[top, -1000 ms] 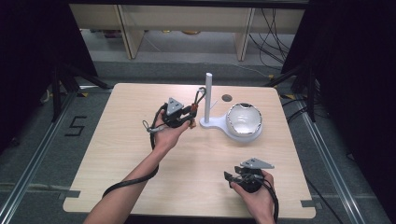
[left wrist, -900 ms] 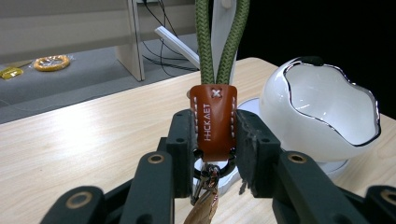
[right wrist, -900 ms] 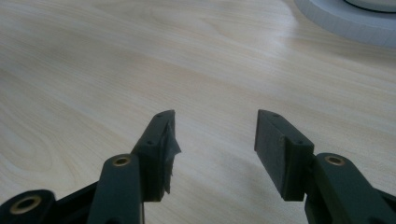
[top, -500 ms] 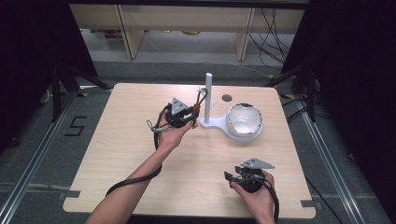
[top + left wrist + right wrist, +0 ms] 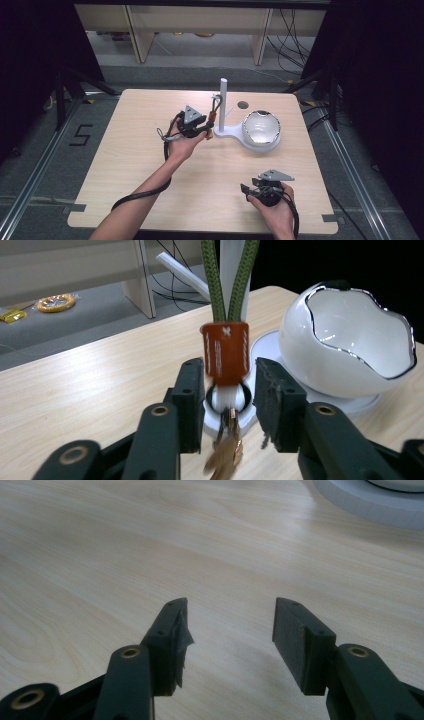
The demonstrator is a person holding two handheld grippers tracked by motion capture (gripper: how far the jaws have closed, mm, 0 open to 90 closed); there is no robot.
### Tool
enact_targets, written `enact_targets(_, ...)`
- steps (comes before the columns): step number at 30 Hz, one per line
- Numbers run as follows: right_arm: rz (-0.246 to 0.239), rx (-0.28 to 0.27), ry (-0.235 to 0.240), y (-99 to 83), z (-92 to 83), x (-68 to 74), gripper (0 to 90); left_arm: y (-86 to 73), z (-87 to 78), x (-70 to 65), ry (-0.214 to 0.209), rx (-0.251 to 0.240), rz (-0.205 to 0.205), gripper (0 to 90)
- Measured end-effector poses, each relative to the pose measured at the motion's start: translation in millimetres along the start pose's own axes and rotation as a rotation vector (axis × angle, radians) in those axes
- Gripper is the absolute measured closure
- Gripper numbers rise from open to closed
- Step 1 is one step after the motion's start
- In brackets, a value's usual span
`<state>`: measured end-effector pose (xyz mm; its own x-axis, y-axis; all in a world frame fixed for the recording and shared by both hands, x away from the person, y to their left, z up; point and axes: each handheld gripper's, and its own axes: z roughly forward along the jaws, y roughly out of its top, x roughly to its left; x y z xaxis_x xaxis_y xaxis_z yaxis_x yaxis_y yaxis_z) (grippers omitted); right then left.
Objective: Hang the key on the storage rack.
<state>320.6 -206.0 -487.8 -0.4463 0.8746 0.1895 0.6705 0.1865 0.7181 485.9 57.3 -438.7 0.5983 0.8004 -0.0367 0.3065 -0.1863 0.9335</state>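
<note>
My left hand-held gripper (image 5: 227, 390) has just been opening; its jaws flank the lanyard (image 5: 226, 352) hanging beside the white post (image 5: 223, 102). My right hand-held gripper (image 5: 230, 630) gapes, well apart from it.

The counter (image 5: 150, 150) is showing pale wood grain with a smooth, faintly shiny laminate finish. The lanyard (image 5: 227, 275) is looking like braided green cord, rough in weave, with an orange sleeve (image 5: 225, 354) of matt rubbery material. Keys (image 5: 225, 452) below it are gleaming like coppery metal. The bowl (image 5: 350, 340) is shining as glossy white ceramic with a dark rim line. The stand (image 5: 223, 100) is appearing as smooth white plastic. The left hand-held gripper (image 5: 226, 390) is showing matt black plastic fingers (image 5: 272, 395) with brass-looking rivets.
</note>
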Motion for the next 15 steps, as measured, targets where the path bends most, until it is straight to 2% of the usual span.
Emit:
enact_targets(1,-0.008,-0.001,0.0,0.1,0.1,-0.6,49.1,-0.9,-1.9,0.6,0.001,0.001,-0.002,62.1)
enact_targets(2,-0.048,-0.013,-0.013,0.4,0.0,-3.4,49.1,-1.7,-4.6,1.4,0.008,0.004,0.004,61.1)
enact_targets(3,-0.064,-0.019,-0.019,-0.3,1.1,-4.5,49.1,-1.7,-4.6,1.4,0.008,0.004,0.004,60.4)
enact_targets(5,-0.057,-0.017,-0.007,0.3,1.6,-4.1,49.1,-4.3,-12.9,3.1,0.008,0.009,0.018,59.3)
enact_targets(6,-0.042,-0.007,-0.009,0.2,0.8,-2.9,49.1,-5.4,-15.4,3.5,0.003,0.007,0.024,58.7)
enact_targets(7,-0.006,0.003,0.001,-0.2,0.6,-0.3,49.1,-6.3,-18.5,3.9,0.0,0.015,0.031,57.5)
enact_targets(8,-0.001,0.007,0.004,-0.2,0.4,0.1,49.1,-7.6,-21.4,4.3,-0.005,0.015,0.029,56.6)
enact_targets(9,0.0,0.0,0.007,-0.3,0.9,0.1,49.1,-8.7,-25.0,4.5,-0.003,0.022,0.032,55.7)
enact_targets(11,-0.055,-0.018,-0.014,0.1,0.7,-4.0,49.1,-11.4,-31.8,6.8,-0.002,0.023,0.034,53.8)
enact_targets(12,-0.014,-0.002,-0.009,-0.4,0.3,-1.5,49.1,-12.6,-35.6,8.2,0.004,0.017,0.033,53.3)
enact_targets(13,-0.008,0.0,-0.004,-0.6,0.7,-1.4,49.1,-13.3,-38.8,9.2,0.008,0.013,0.033,52.9)
enact_targets(14,-0.008,0.0,-0.004,-0.6,0.7,-1.4,49.1,-13.3,-38.8,9.2,0.008,0.013,0.033,52.4)
enact_targets(15,-0.031,-0.005,-0.005,-0.7,1.2,-4.0,49.1,-16.4,-49.4,12.6,0.015,0.008,0.035,51.7)
